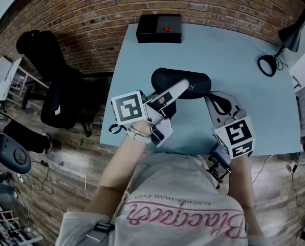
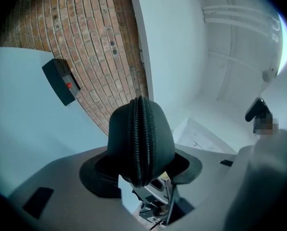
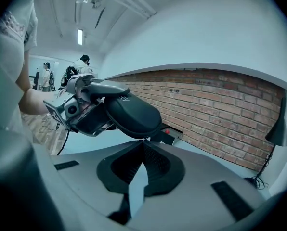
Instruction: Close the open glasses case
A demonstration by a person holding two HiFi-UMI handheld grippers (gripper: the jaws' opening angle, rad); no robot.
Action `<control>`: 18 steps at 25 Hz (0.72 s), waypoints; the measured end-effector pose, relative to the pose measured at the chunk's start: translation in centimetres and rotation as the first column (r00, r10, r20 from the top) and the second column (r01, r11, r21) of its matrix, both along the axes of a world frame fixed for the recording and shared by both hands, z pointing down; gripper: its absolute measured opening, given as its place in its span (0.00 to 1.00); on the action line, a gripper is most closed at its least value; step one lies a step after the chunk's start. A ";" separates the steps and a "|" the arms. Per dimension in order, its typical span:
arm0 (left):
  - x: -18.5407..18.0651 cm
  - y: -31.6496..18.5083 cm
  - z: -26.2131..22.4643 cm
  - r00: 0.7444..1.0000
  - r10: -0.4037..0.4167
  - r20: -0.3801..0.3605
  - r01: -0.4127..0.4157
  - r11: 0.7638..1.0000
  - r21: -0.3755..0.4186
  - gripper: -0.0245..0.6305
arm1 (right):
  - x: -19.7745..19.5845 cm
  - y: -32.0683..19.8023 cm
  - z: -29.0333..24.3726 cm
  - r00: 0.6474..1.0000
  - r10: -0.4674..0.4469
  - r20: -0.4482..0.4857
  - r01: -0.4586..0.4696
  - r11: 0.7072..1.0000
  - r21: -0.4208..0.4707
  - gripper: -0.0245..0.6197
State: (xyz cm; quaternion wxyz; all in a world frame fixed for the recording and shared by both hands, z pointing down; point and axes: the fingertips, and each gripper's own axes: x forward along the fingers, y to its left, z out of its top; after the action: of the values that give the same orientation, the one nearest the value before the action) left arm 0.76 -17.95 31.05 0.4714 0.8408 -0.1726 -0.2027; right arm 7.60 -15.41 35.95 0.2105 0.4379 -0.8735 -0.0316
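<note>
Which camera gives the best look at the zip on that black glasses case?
The left gripper view: the black oval glasses case stands end-on, its zip running down the middle. The head view shows only its smooth top, partly behind the left gripper; the right gripper view shows its side.

Pale blue table [image 1: 244, 101]: black box [image 1: 159, 28] far edge, lamp [image 1: 290, 37] right.

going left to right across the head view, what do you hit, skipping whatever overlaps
office chair → left claw → right claw → desk lamp
</note>
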 end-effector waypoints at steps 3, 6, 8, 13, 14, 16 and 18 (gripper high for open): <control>-0.4 -0.3 -0.1 0.999 -0.049 -0.015 0.049 0.999 0.014 0.42 | -0.3 0.0 0.3 1.000 -0.011 -0.011 0.011 0.999 -0.033 0.06; -0.7 -0.7 0.0 0.995 -0.098 -0.030 0.098 0.995 0.016 0.42 | -0.9 0.6 0.5 1.000 -0.027 0.014 0.028 0.997 -0.067 0.06; -0.9 -0.9 0.0 0.993 -0.115 -0.039 0.115 0.993 0.017 0.42 | -1.5 1.1 0.8 0.999 -0.030 0.039 0.034 0.996 -0.087 0.06; -0.2 -0.3 0.5 0.999 -0.053 -0.005 0.054 0.998 0.045 0.43 | -0.6 0.9 0.9 0.993 0.038 0.109 -0.031 0.997 -0.070 0.06; -0.2 0.0 0.6 1.000 -0.028 0.014 0.028 0.997 0.067 0.44 | -0.2 0.8 0.5 0.989 0.047 0.141 -0.039 0.997 -0.060 0.06; 0.0 0.7 0.9 0.997 0.014 0.079 -0.024 0.991 0.132 0.47 | 0.7 0.6 -1.0 0.975 0.048 0.216 -0.043 0.999 -0.028 0.06; 0.2 1.5 1.2 0.988 0.049 0.147 -0.078 0.978 0.195 0.55 | 1.8 0.4 -2.9 0.960 0.029 0.279 -0.034 0.999 0.015 0.06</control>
State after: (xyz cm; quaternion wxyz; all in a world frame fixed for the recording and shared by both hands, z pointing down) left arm 0.94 -16.47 32.21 0.3774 0.9012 -0.1574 -0.1436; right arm 9.40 -14.96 33.01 0.0818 0.4539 -0.8869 0.0252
